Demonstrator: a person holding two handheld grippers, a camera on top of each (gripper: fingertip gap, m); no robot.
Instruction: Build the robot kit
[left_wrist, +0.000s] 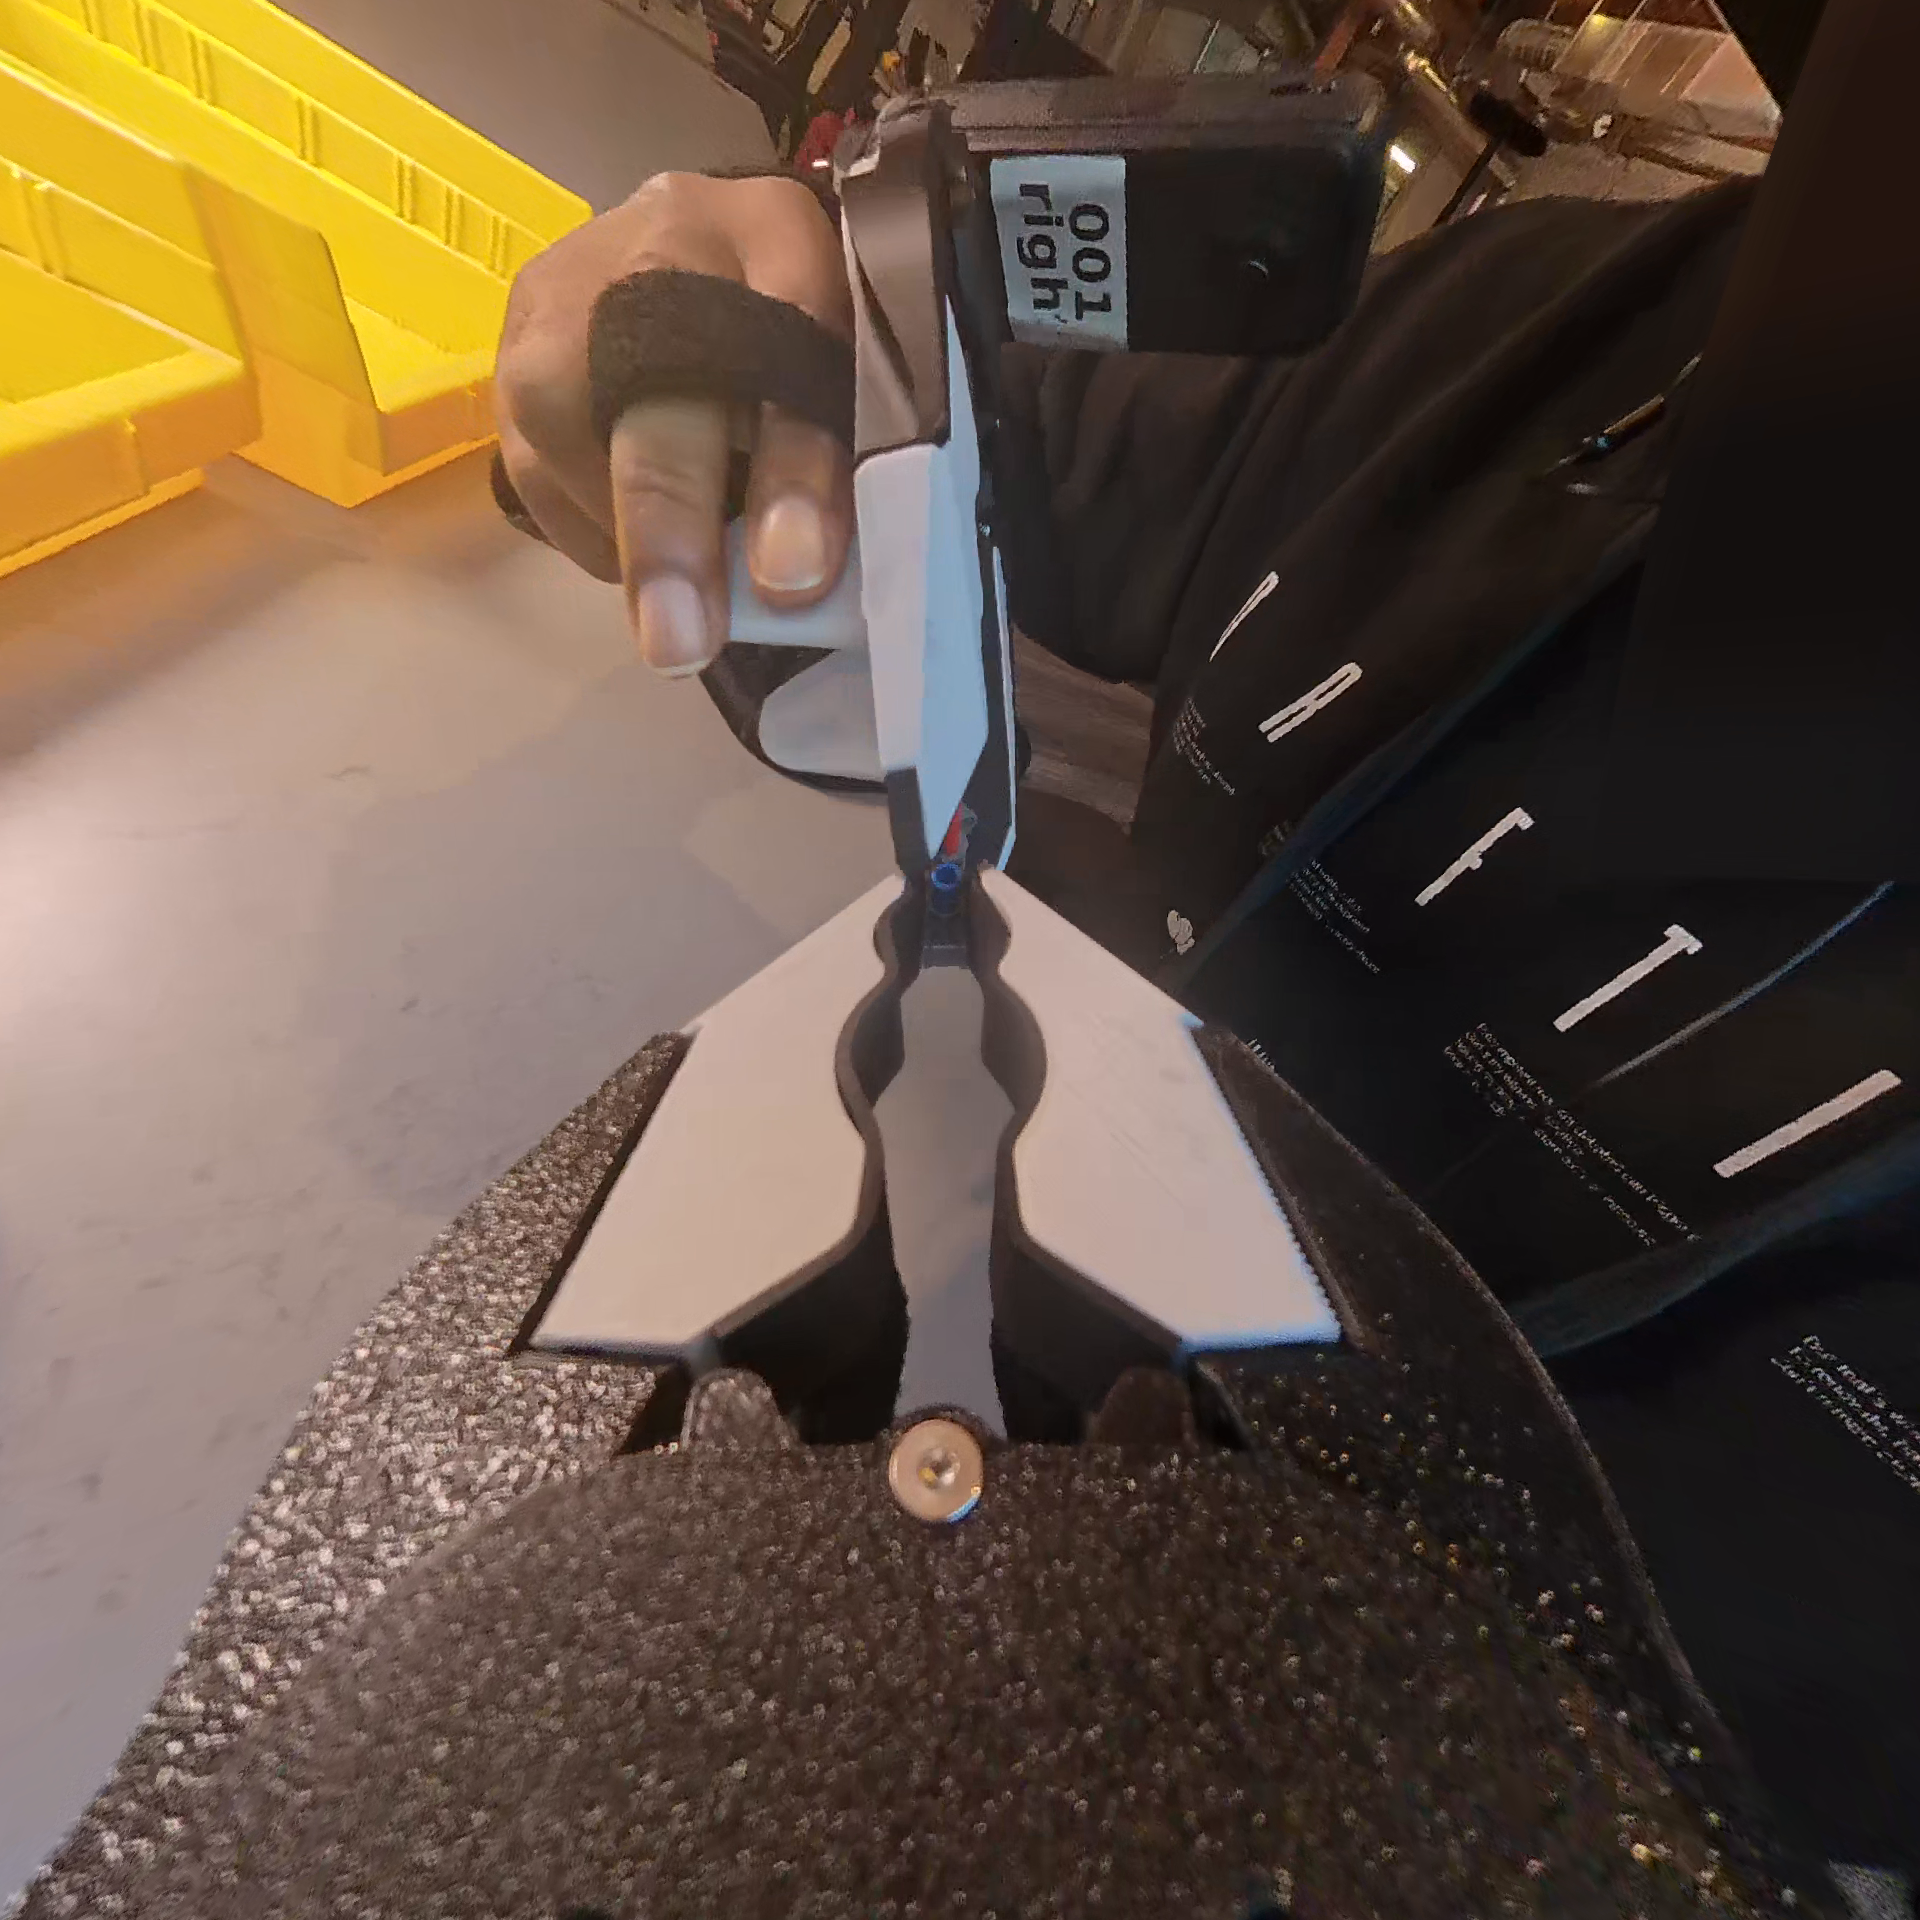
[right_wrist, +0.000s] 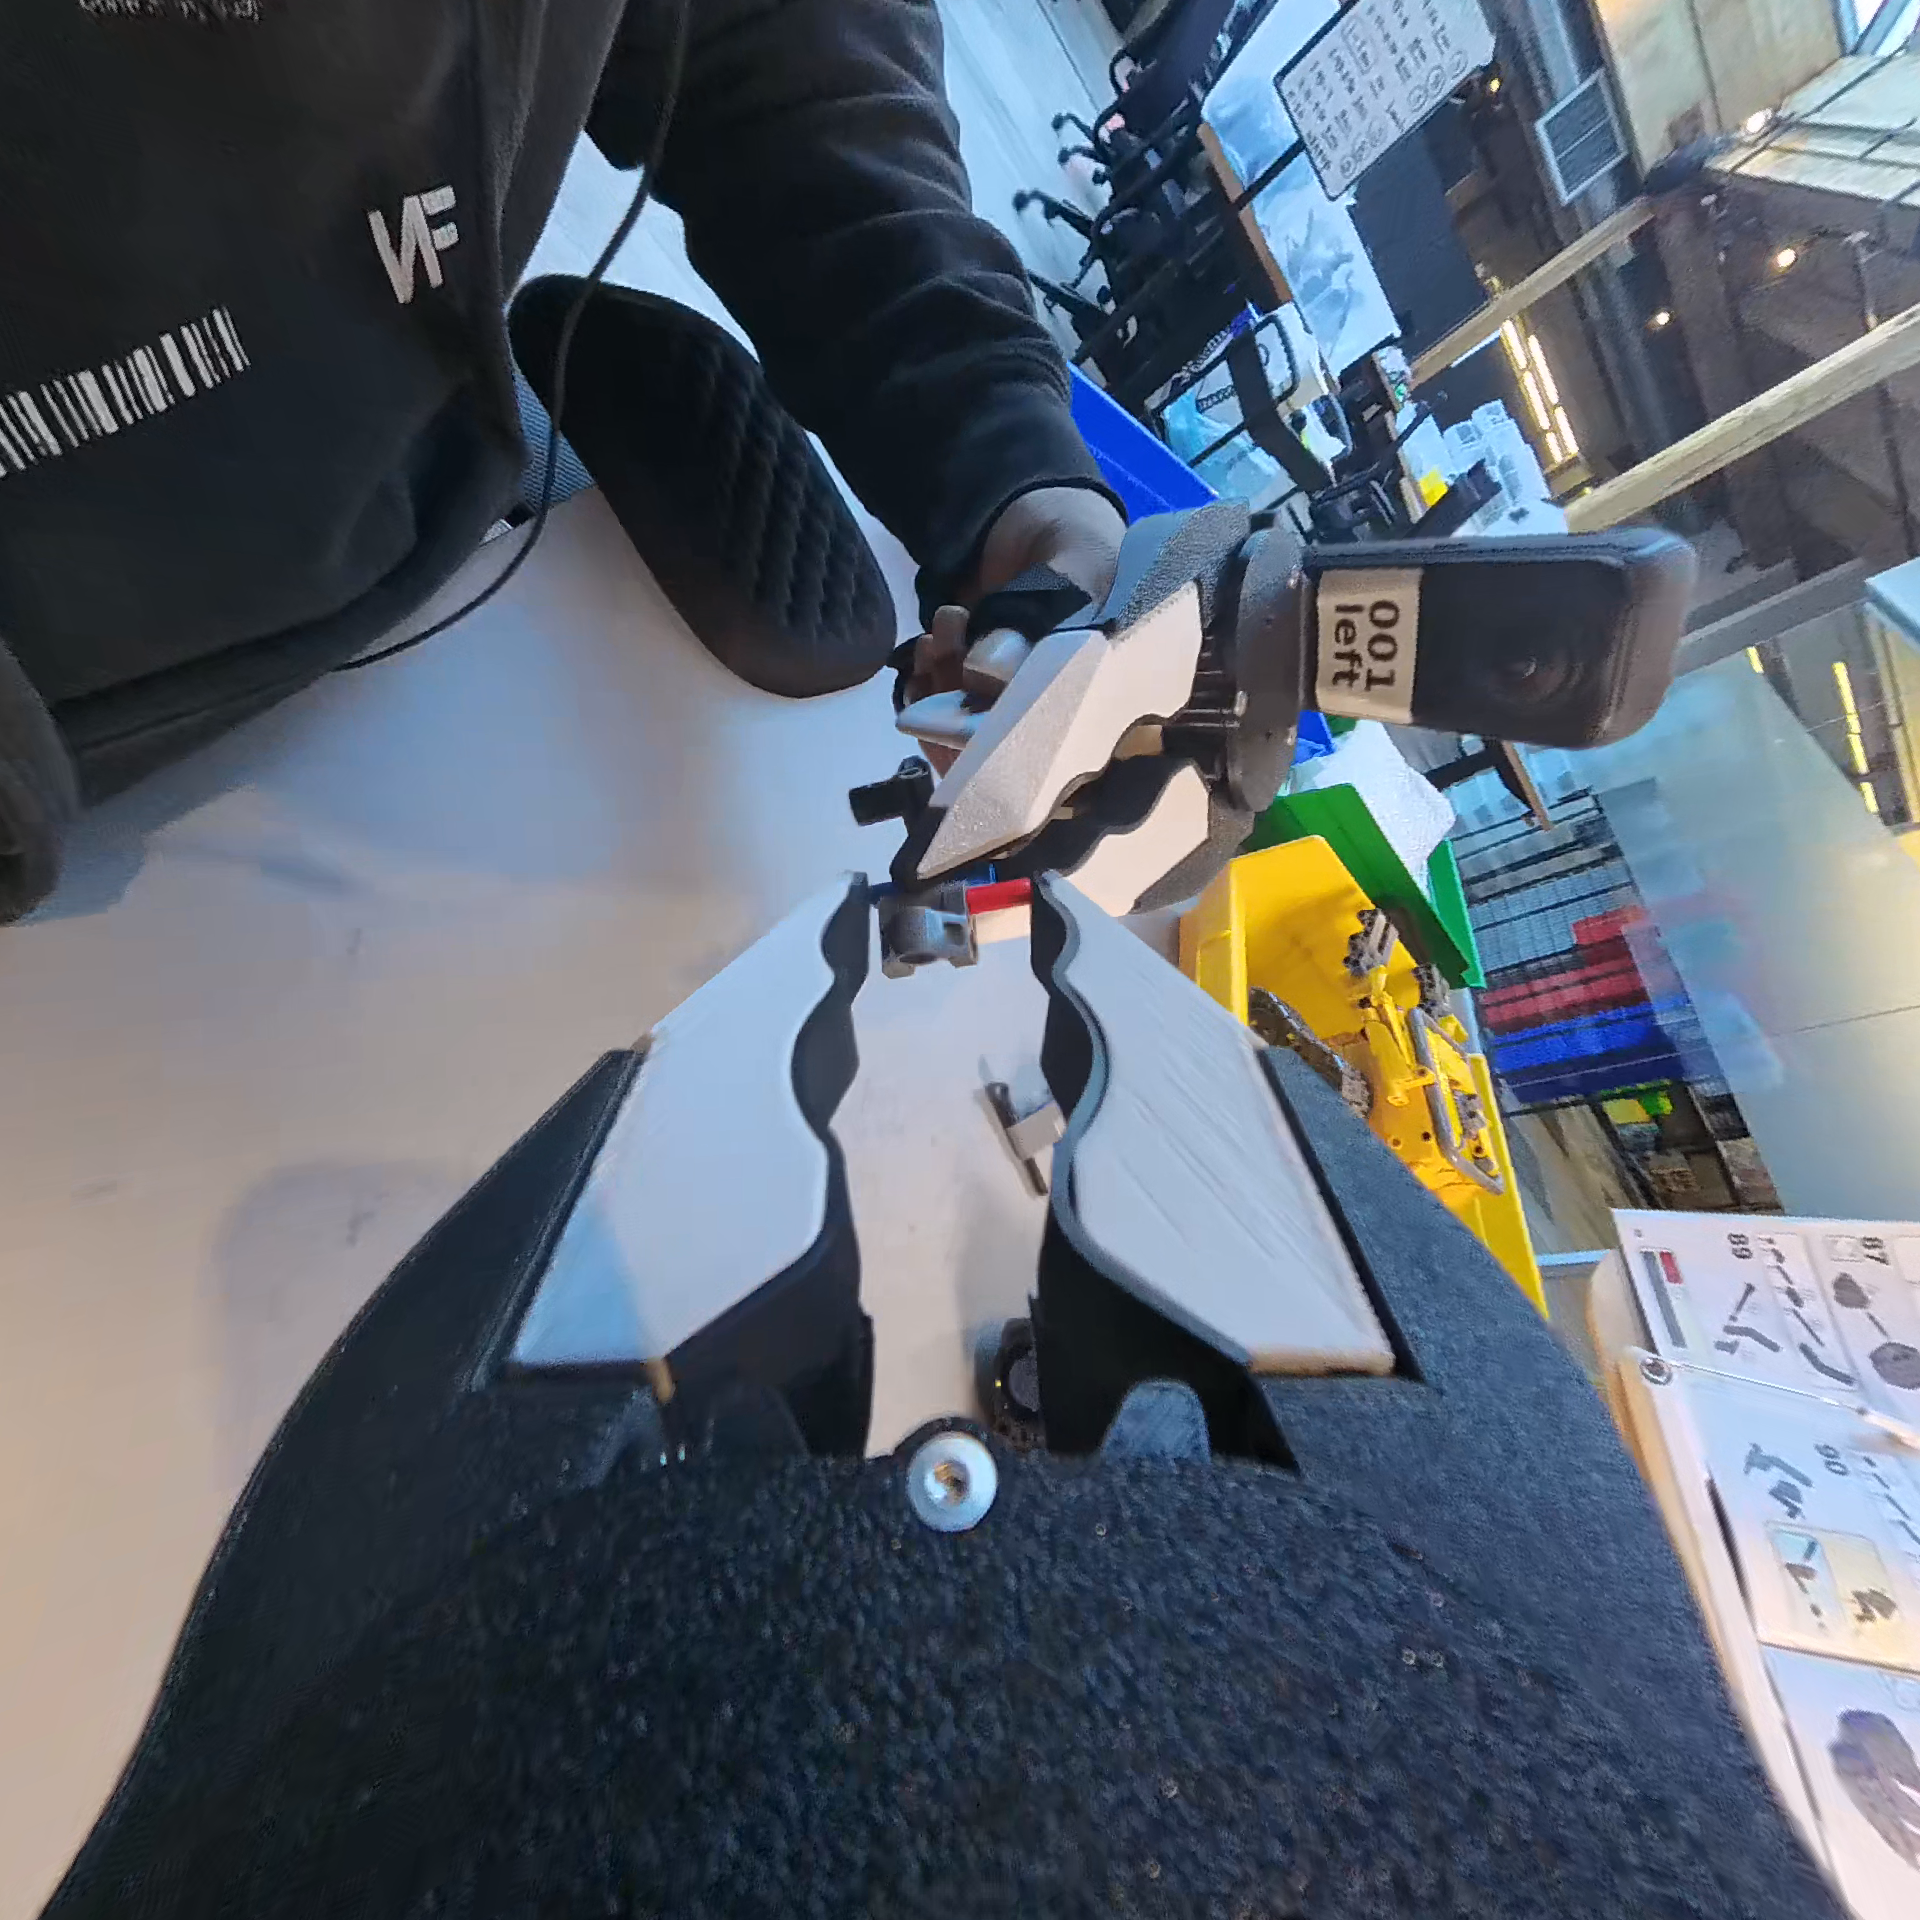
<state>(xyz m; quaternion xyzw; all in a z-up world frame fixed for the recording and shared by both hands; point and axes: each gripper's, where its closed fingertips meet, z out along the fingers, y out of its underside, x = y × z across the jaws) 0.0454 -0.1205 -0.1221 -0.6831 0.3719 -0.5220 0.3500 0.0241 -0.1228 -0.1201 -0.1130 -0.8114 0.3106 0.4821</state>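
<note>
Mid-frame in the right wrist view, a small grey-red-blue brick-pin assembly (right_wrist: 940, 920), light, rigid and easily popped apart, sits pinched by the left gripper (right_wrist: 961, 868), while the right gripper (right_wrist: 948, 894) stands spread around it, yellow bin (right_wrist: 1236, 935) just beside.

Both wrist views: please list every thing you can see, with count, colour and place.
brick assembly: one, grey with red and blue pins, between both grippers' tips
loose part: one, grey, on the table
yellow bins: several, on the table's far side
toy model: one, yellow, inside a yellow bin
green bin: one, behind that bin
instruction sheets: several, white, lower right
table: one, pale grey
left gripper: closed on the assembly
right gripper: fingers either side of the assembly, grip unclear
right hand: holds the right gripper
left hand: holds the left gripper
</note>
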